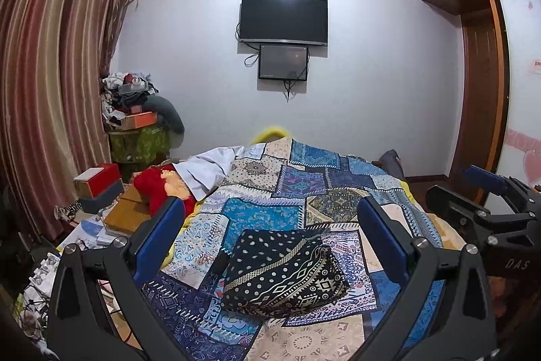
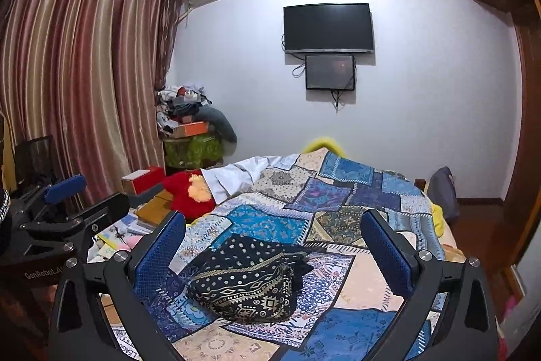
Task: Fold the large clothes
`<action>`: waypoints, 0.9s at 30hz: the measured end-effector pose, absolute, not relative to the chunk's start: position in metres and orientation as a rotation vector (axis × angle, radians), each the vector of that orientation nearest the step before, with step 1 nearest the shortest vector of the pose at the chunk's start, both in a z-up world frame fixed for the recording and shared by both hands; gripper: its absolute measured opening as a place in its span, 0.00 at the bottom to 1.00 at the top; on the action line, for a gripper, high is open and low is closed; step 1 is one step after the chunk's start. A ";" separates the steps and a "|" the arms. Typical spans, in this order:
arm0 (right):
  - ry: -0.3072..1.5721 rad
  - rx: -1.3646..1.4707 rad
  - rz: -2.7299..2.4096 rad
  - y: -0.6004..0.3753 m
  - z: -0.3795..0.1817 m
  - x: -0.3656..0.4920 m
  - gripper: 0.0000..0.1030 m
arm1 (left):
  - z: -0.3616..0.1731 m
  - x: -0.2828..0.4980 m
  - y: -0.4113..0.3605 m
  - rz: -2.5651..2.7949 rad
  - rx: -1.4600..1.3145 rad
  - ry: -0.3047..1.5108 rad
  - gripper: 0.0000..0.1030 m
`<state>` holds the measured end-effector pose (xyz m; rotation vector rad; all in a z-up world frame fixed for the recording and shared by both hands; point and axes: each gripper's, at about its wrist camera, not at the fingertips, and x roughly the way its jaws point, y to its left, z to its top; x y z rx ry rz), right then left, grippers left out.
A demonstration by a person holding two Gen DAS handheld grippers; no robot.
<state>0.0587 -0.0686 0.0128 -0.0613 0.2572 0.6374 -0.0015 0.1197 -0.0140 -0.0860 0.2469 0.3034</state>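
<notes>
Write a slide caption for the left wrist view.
Open left claw hovers over a folded black patterned garment on the patchwork bedspread.

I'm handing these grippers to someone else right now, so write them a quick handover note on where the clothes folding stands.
Left gripper: open, nothing between its blue pads, held above the bed.
Right gripper: open too, holding nothing, beside the left one.
Black patterned garment: lies as a folded bundle on the patchwork bedspread, in front of both grippers, touched by neither.
Done: this garment looks folded and set down.
Left: perhaps tidy the bundle, since one end looks bunched. A white cloth lies crumpled at the bed's far left next to a red plush toy; it may be the next piece, but I cannot tell.
</notes>
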 end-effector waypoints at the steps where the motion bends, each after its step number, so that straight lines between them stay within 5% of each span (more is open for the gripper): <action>1: 0.260 -0.056 0.635 -0.068 0.012 0.059 1.00 | -0.014 -0.001 0.120 0.305 -0.086 0.247 1.00; 27: 0.262 -0.012 0.621 -0.068 0.015 0.052 1.00 | -0.014 0.003 0.125 0.276 -0.121 0.263 1.00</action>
